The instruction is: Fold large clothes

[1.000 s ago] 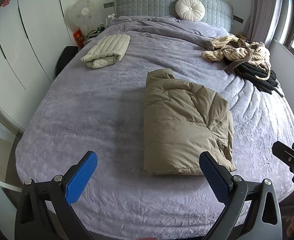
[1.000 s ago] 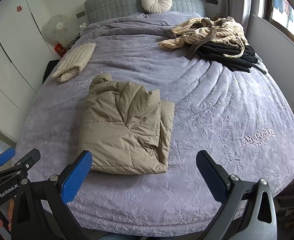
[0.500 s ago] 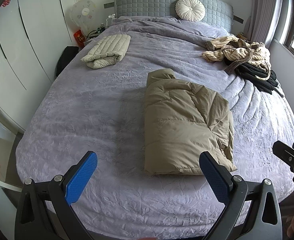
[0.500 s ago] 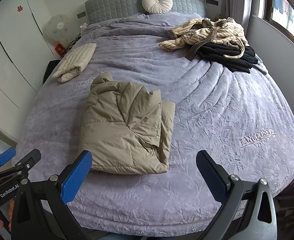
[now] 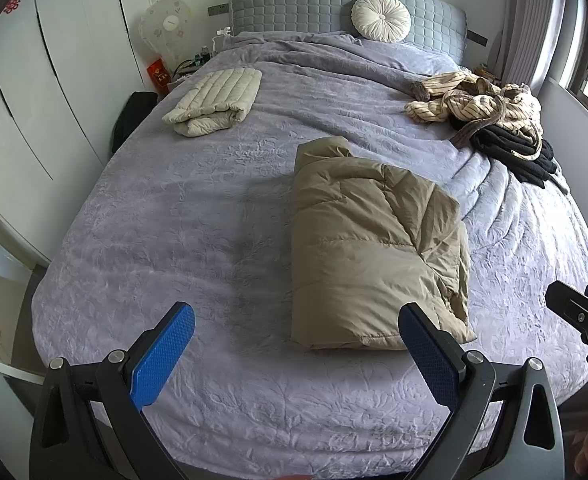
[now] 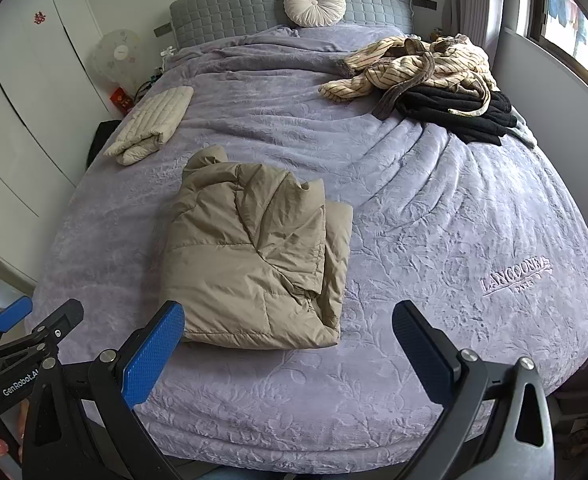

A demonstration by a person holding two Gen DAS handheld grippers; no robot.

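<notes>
At the foot of the bed (image 5: 221, 216), you held your left gripper (image 5: 296, 350) with its jaws spread wide and nothing between them, and your right gripper (image 6: 287, 346) likewise released and empty, both hovering clear of the cover. Just ahead lay the tan jacket (image 6: 249, 256), folded into a thick bundle near the bed's middle, probably set there so both grippers could reach it evenly. Farther off, a cream jacket (image 5: 213, 102) sat folded near the left edge, likely finished and put aside. Near the window side, a striped garment (image 6: 418, 64) lay crumpled over black clothes (image 6: 454, 114), seemingly awaiting folding.
</notes>
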